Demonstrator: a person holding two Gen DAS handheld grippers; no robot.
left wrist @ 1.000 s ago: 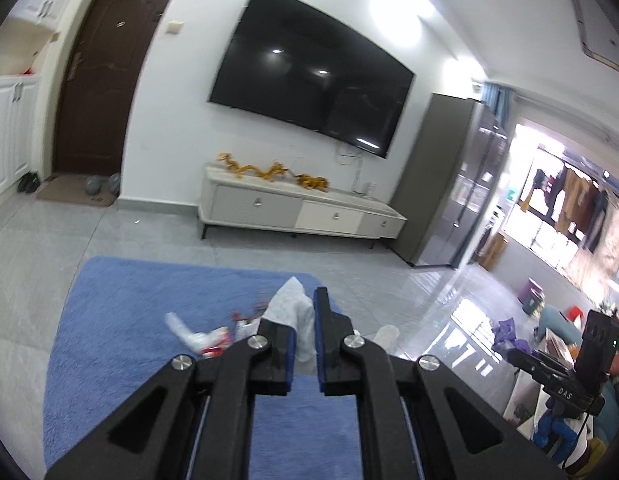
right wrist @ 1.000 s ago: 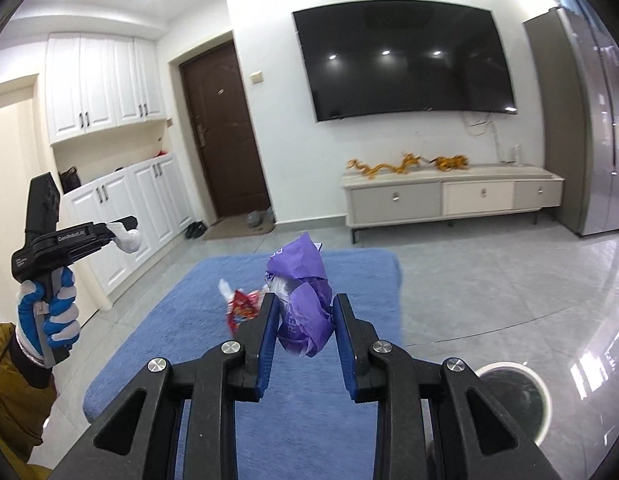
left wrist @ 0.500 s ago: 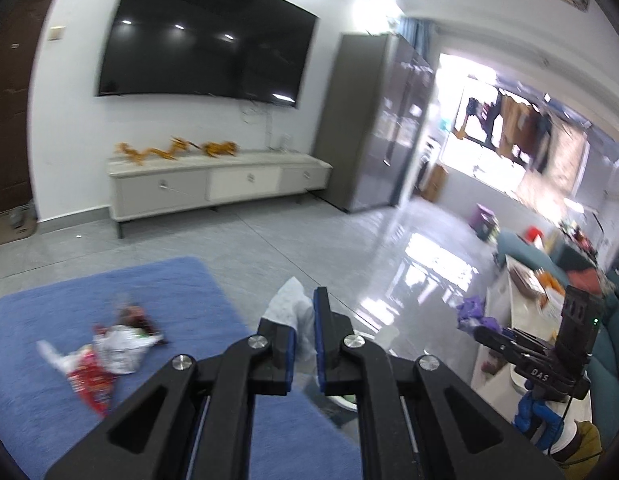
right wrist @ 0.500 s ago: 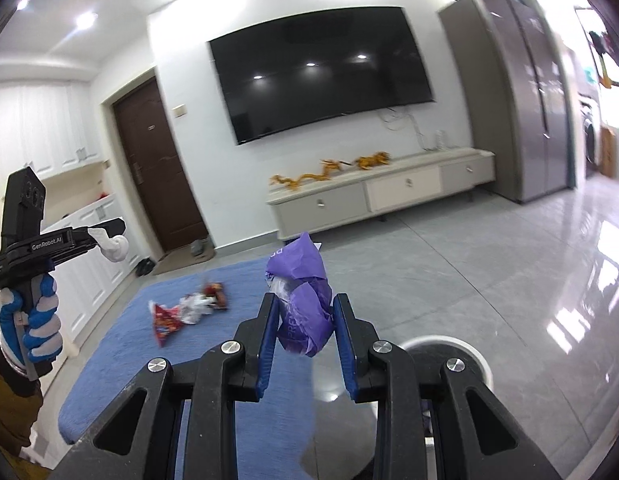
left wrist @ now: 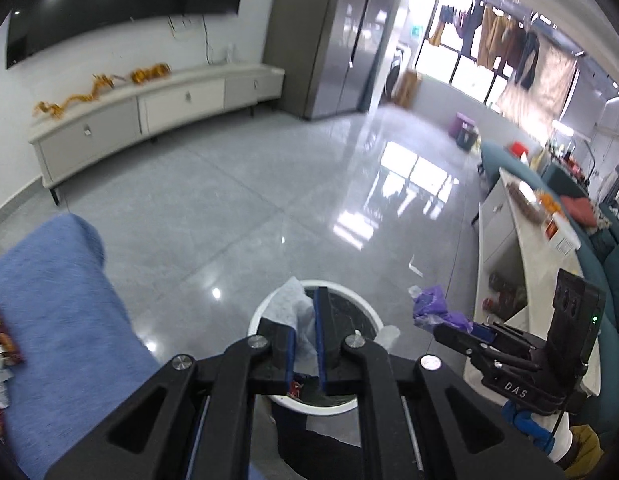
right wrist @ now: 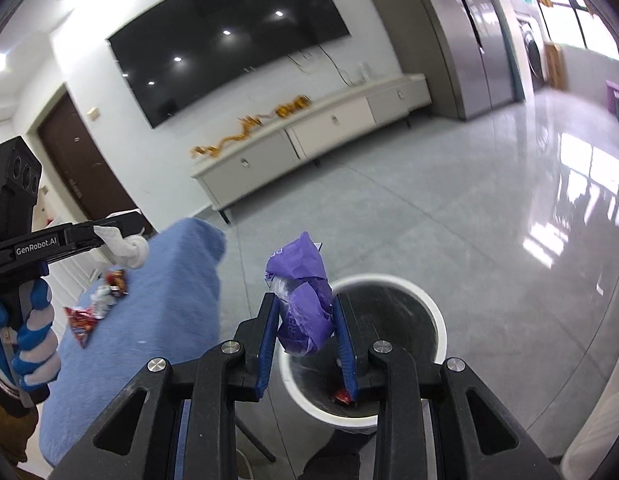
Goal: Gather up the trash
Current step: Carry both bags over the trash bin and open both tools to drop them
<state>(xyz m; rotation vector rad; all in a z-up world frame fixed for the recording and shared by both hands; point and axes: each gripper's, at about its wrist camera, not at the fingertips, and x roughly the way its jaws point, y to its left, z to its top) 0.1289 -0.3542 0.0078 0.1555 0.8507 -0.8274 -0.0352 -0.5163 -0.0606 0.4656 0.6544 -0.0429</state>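
**Mia:** What is the left gripper [left wrist: 305, 344] holding?

**Ben:** A white tissue [left wrist: 295, 312]. The jaws are squeezed almost together on it. It sticks up between the blue pads, low in the middle of the left picture. It looks soft and very light, so I think it will float down slowly.

**Mia:** And the right gripper [right wrist: 305, 322]?

**Ben:** It pinches a purple wrapper [right wrist: 303, 296]. The jaws sit a bit wider, because the wrapper is puffy. It looks crinkly and slippery. I would hold it round its fat middle, like now.

**Mia:** Where is the bin?

**Ben:** The white bin [right wrist: 429, 300] is right behind both claws, low in each picture. The wrapper hangs by the bin's left rim. A small red scrap [right wrist: 343, 396] already lies inside.

**Mia:** Is more trash left?

**Ben:** Yes. Red and white wrappers [right wrist: 95, 308] lie on the blue rug [right wrist: 169, 300], at the left of the right picture. Far behind is the long cabinet [right wrist: 309, 140].
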